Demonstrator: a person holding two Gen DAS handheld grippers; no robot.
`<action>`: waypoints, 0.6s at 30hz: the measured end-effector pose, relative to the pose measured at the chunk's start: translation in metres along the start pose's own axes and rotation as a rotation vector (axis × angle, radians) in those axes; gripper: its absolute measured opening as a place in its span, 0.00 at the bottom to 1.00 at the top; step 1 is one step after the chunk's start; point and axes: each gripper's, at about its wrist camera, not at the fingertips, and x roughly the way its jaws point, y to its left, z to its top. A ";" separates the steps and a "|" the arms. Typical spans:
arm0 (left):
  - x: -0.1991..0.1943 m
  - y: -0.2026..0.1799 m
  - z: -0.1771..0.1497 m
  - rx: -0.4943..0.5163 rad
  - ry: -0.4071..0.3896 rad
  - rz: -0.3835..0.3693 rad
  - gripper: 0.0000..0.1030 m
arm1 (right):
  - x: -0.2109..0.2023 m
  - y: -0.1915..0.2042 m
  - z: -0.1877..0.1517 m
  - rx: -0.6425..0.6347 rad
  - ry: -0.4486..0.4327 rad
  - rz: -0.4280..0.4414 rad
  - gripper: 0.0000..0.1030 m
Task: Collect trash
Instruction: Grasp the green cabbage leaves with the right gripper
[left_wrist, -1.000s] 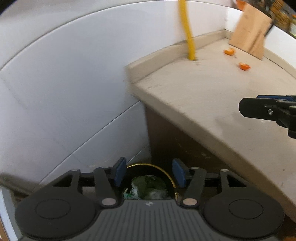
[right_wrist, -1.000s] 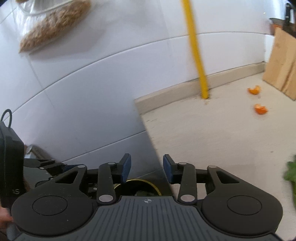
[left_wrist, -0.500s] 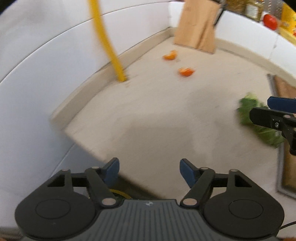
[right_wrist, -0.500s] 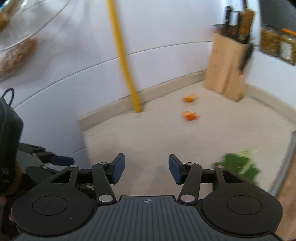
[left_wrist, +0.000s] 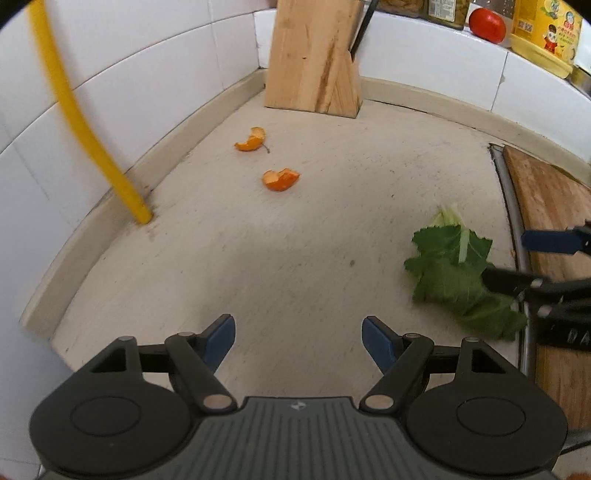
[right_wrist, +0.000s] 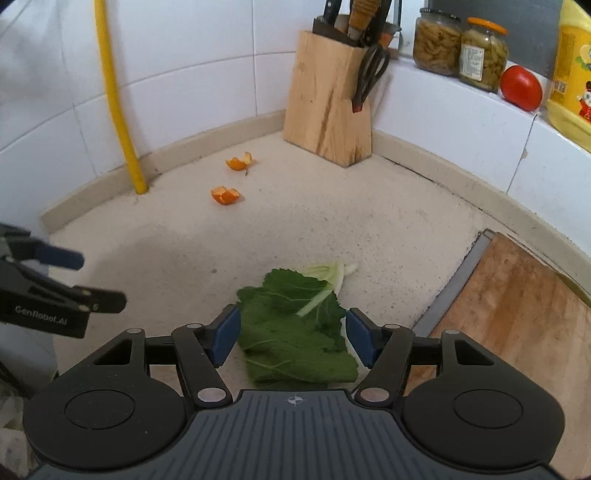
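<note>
- Two orange peels (left_wrist: 280, 180) lie on the counter (left_wrist: 314, 229) near the knife block (right_wrist: 328, 110).
- Right gripper (right_wrist: 293, 341) has just spread its jaws and hangs over the green leaf (right_wrist: 295, 332), not pressing it.
- Left gripper (left_wrist: 298, 343), jaws apart, holds nothing.

Beige counter (right_wrist: 388, 221): leaf (right_wrist: 295, 332), peels (right_wrist: 225, 195), knife block (right_wrist: 328, 110).

The near end of the green leaf (right_wrist: 295, 339) lies hidden under the right gripper's body, between its fingers (right_wrist: 225, 334), while the yellow bottle (right_wrist: 572, 74) is cut off at the frame's edge.
</note>
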 end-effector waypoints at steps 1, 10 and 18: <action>0.003 -0.002 0.004 0.000 0.004 0.004 0.68 | 0.004 -0.002 0.001 0.001 0.007 0.002 0.70; 0.013 -0.013 0.023 -0.030 -0.028 0.072 0.68 | 0.029 -0.006 0.001 0.015 0.052 0.060 0.70; 0.007 -0.028 0.025 0.001 -0.131 0.128 0.68 | 0.037 -0.013 0.001 0.013 0.073 0.082 0.71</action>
